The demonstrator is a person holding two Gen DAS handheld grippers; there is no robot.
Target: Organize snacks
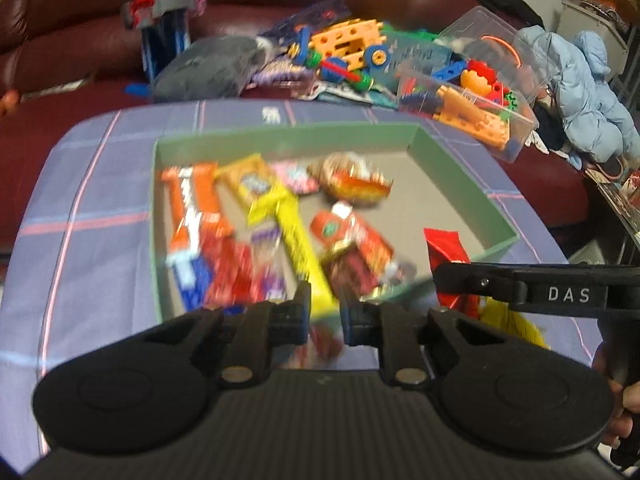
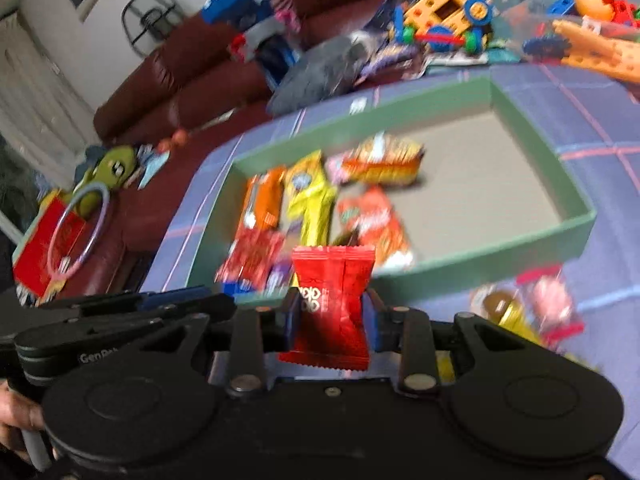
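Observation:
A green box (image 1: 280,134) (image 2: 500,256) with a grey floor stands on a blue checked cloth and holds several snack packets, mostly in its left half. My left gripper (image 1: 325,312) hangs over the box's near edge. Its jaws are nearly together, shut on the near end of a long yellow packet (image 1: 298,240) that reaches back into the box. My right gripper (image 2: 332,316) is shut on a red packet (image 2: 334,300), held upright just before the box's near wall. In the left wrist view that red packet (image 1: 446,252) shows at the right gripper's (image 1: 440,280) tip.
Loose snacks (image 2: 532,304) lie on the cloth (image 1: 80,240) right of the box. A clear tub of plastic toys (image 1: 472,104) and a grey cushion (image 1: 208,68) sit behind it on a dark red sofa (image 1: 60,20). The box's right half (image 2: 480,176) is bare.

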